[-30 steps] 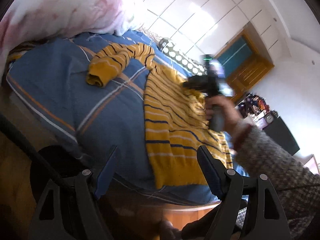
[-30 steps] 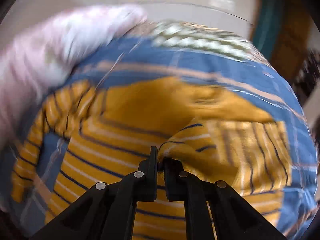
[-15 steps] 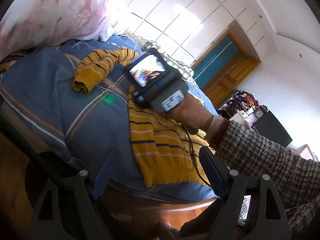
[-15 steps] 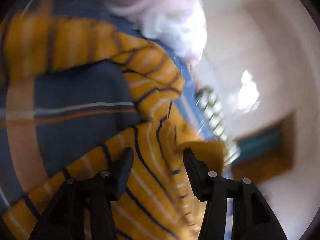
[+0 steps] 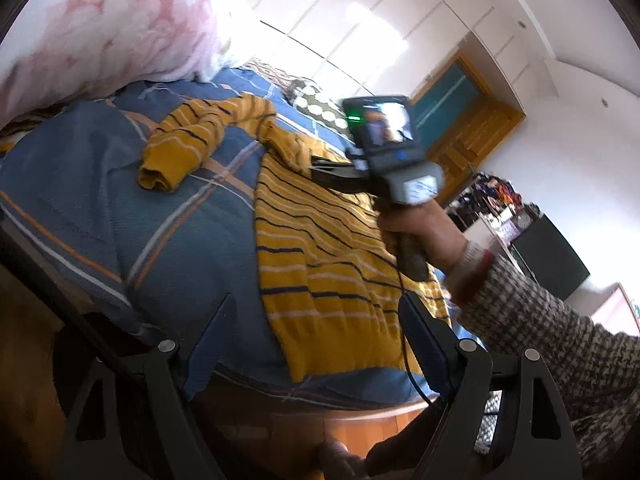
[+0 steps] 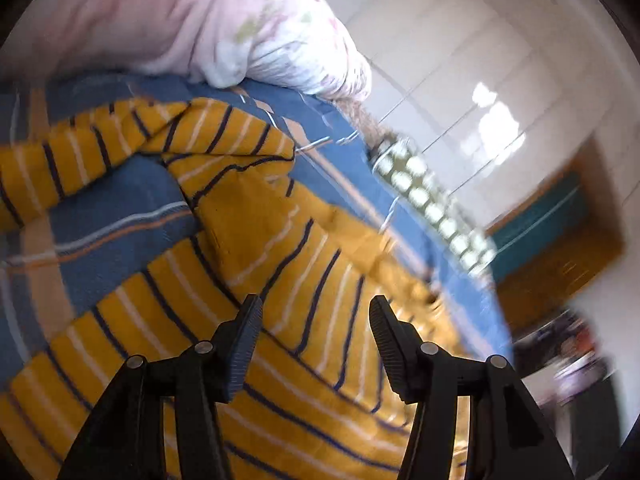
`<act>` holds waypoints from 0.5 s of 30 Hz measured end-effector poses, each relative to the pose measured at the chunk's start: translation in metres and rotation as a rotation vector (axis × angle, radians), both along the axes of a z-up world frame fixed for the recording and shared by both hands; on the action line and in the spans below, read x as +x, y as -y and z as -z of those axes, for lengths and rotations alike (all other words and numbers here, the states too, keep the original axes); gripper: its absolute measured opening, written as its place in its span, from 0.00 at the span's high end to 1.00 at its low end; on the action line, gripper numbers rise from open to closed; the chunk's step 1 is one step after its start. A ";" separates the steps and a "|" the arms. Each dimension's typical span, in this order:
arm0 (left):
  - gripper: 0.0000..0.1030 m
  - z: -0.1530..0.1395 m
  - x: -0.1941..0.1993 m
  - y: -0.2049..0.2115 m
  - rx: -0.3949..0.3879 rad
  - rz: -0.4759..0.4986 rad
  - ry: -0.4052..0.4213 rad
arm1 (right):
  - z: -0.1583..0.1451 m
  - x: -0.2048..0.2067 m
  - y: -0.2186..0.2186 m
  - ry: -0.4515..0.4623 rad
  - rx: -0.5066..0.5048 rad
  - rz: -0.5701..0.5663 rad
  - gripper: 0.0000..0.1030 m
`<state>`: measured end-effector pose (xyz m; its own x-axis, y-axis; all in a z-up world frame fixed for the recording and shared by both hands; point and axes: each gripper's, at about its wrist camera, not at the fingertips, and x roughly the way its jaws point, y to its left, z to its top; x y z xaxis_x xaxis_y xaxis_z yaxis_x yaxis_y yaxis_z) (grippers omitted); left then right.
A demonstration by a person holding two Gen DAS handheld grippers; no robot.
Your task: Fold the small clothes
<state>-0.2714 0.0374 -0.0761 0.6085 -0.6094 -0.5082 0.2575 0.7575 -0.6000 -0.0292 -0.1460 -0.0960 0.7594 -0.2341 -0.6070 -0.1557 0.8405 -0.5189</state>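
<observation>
A small yellow sweater with dark and white stripes [image 5: 320, 252] lies flat on the blue plaid bedcover [image 5: 120, 208]. Its left sleeve [image 5: 192, 140] stretches out toward the pillow. My left gripper [image 5: 316, 336] is open and empty, low at the bed's near edge, short of the sweater's hem. My right gripper [image 6: 316, 320] is open and empty, just above the sweater's chest [image 6: 280, 280], near the folded-in right part. The right tool and hand also show in the left wrist view [image 5: 384, 152], over the sweater's upper right.
A pink floral duvet [image 5: 100, 28] is piled at the bed's head, also in the right wrist view [image 6: 180, 20]. A spotted pillow [image 6: 424, 196] lies at the far edge. A wooden door [image 5: 468, 128] and white wardrobe stand behind. The wooden bed frame [image 5: 360, 420] is below.
My right gripper opened and let go of the sweater fold it held, then swung up and back over the sweater. The left gripper stayed open and barely moved.
</observation>
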 end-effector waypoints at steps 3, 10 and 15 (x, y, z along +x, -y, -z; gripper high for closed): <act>0.21 0.001 0.000 -0.014 -0.008 -0.036 -0.007 | -0.007 -0.013 -0.027 -0.048 0.113 -0.093 0.43; 0.21 0.002 -0.007 -0.035 -0.034 -0.073 -0.006 | 0.001 -0.025 -0.099 -0.298 0.510 -0.261 0.42; 0.21 0.002 -0.010 -0.038 -0.044 -0.076 -0.004 | 0.027 -0.019 -0.140 -0.421 0.654 -0.192 0.44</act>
